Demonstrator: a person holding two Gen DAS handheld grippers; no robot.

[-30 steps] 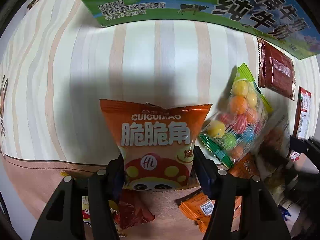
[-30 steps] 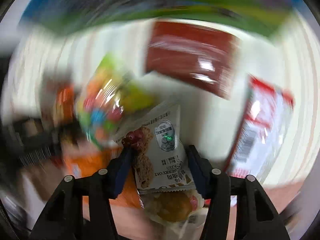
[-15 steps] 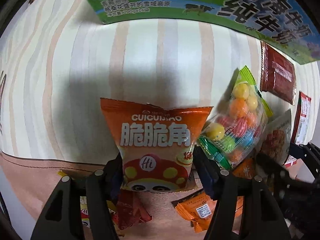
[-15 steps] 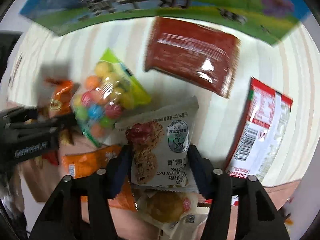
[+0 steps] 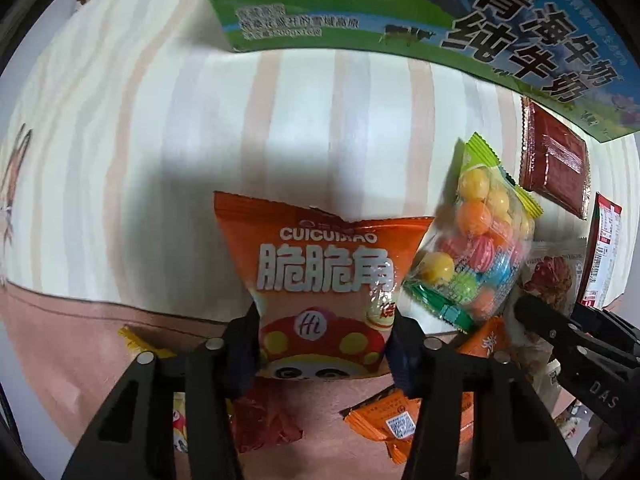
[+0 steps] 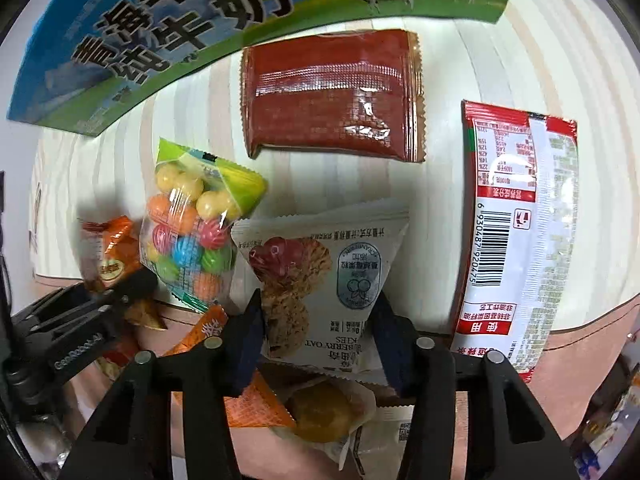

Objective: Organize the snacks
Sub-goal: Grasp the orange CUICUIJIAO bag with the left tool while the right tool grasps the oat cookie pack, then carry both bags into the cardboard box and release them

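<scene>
1. The left gripper (image 5: 324,344) has its jaws clenched on an orange chip bag (image 5: 326,272).
2. The right gripper (image 6: 318,336) has its jaws grasping a white cookie packet (image 6: 320,276).
3. A candy bag (image 6: 192,228) lies just left of the right jaws, a dark red packet (image 6: 332,94) ahead of them.

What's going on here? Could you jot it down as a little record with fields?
surface: striped cloth
left gripper: shut on orange snack bag
right gripper: shut on oat cookie packet
between them: bag of colourful candy balls
backdrop: milk carton box
lying flat: dark red packet, red-and-white packet
</scene>
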